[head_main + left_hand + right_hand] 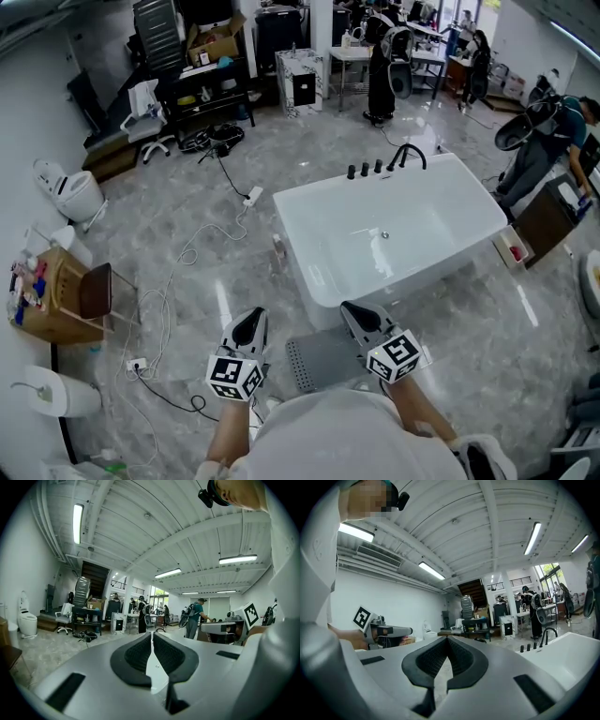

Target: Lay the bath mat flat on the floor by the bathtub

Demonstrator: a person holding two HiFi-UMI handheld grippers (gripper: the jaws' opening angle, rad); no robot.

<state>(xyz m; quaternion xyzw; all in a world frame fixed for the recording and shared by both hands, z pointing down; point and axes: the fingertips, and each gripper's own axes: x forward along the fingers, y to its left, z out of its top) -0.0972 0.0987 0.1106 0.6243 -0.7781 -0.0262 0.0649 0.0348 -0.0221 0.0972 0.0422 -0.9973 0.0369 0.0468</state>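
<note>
Mat (323, 361) lies flat on the floor at lower centre, just before the tub (309, 211), so we judge the laying done. Our left gripper (247, 328) and right gripper (360, 319) flank it, jaws together and empty. Next, we'd only check its edges.

the white rectangular bathtub (394, 281) is smooth and glossy; the grey marbled floor (525, 319) shines, polished. the grey bath mat (323, 361) looks matt, dimpled rubber. left gripper (151, 634) and right gripper (447, 640): matt grey plastic, black ribbed pads (138, 653).
</note>
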